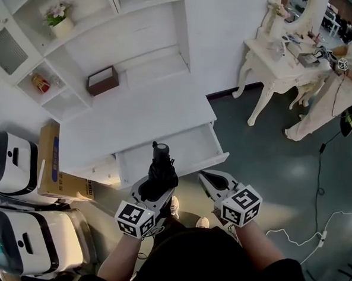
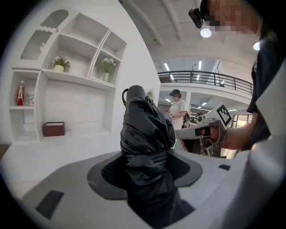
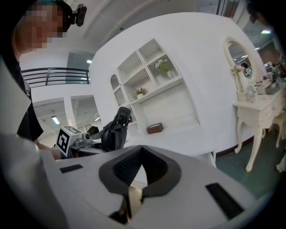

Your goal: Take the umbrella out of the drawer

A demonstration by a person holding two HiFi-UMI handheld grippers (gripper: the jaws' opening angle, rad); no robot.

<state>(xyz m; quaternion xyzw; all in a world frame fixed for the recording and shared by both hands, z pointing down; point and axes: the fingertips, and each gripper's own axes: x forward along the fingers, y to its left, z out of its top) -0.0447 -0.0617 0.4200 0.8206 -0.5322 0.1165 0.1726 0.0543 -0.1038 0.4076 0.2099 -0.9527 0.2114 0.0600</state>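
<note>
Fingers of the left gripper pinch the folded umbrella upright, apparently clear of the open drawer just beyond. The right gripper is closed and empty nearby.

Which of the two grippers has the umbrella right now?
The left gripper: its jaws are clamped on the folded black umbrella. The right gripper is shut with nothing between its jaws.

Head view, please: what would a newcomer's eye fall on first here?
The folded black umbrella stands out, clamped upright in the left gripper close to the open white drawer. Beside it, the right gripper is shut and empty.
</note>
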